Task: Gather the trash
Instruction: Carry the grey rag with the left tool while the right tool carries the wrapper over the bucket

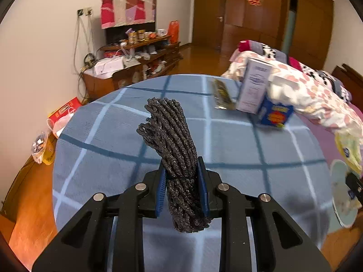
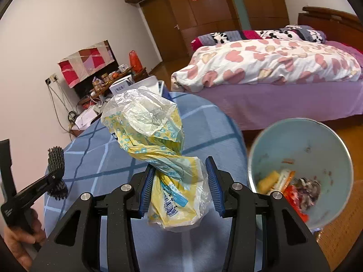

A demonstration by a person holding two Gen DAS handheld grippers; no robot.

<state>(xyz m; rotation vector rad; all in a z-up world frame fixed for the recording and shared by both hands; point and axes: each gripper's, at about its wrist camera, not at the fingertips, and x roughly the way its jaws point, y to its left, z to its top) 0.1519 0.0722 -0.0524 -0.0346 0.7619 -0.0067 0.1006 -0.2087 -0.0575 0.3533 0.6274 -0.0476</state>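
My left gripper (image 1: 181,170) is shut on a bundle of dark grey rope (image 1: 172,140) and holds it above the round table with the blue checked cloth (image 1: 249,154). It also shows at the left of the right wrist view (image 2: 56,172). My right gripper (image 2: 179,179) is shut on a crumpled yellow and clear plastic bag (image 2: 149,131), held above the table's right side. A light blue trash bin (image 2: 301,140) with several pieces of trash inside stands on the floor to the right of the table.
A white carton (image 1: 254,86), a blue box (image 1: 274,113) and a dark wrapper (image 1: 223,95) lie at the table's far right. A bed with a heart-print quilt (image 2: 272,63) stands behind. A cluttered wooden shelf (image 1: 136,52) is by the far wall.
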